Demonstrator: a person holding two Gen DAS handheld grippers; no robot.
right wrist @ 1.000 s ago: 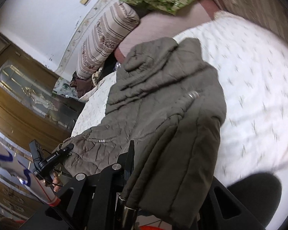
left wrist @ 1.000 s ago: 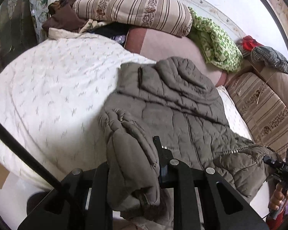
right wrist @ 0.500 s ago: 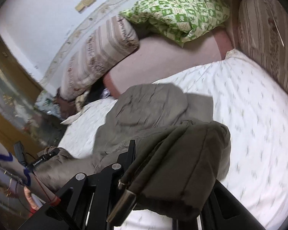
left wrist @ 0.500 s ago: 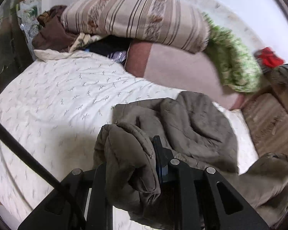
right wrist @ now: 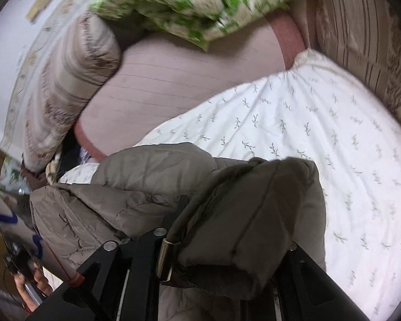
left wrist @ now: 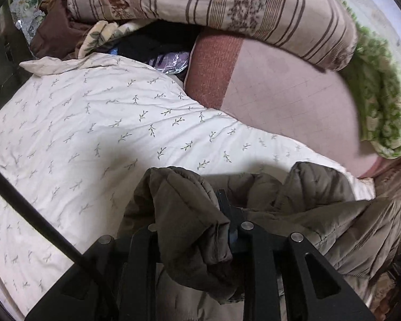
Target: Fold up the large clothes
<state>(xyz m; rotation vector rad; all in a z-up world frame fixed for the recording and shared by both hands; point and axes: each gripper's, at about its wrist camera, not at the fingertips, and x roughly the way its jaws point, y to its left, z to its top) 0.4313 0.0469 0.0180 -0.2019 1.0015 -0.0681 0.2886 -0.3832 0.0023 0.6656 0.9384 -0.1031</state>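
Observation:
An olive quilted padded jacket [left wrist: 315, 206] lies bunched at the near edge of the white leaf-print bed sheet [left wrist: 99, 133]. My left gripper [left wrist: 197, 222] is shut on a thick fold of the jacket, which drapes over and hides the left finger. In the right wrist view the jacket [right wrist: 136, 187] stretches to the left. My right gripper [right wrist: 227, 230] is shut on another padded fold with a metal toggle [right wrist: 164, 259] hanging from it. The fabric hides both fingertips there.
A striped bolster [left wrist: 227, 8], a pink cushion [left wrist: 280, 93] and a green-patterned quilt [left wrist: 379, 93] lie at the head of the bed. Dark clothes and a plastic bag [left wrist: 171, 60] sit in the far left corner. A striped cushion [right wrist: 366, 34] borders the right side.
Both grippers have carried the jacket's lower edge forward towards the head of the bed, so the flat jacket is now doubled over and bunched. Both views have closed in on the pillows.

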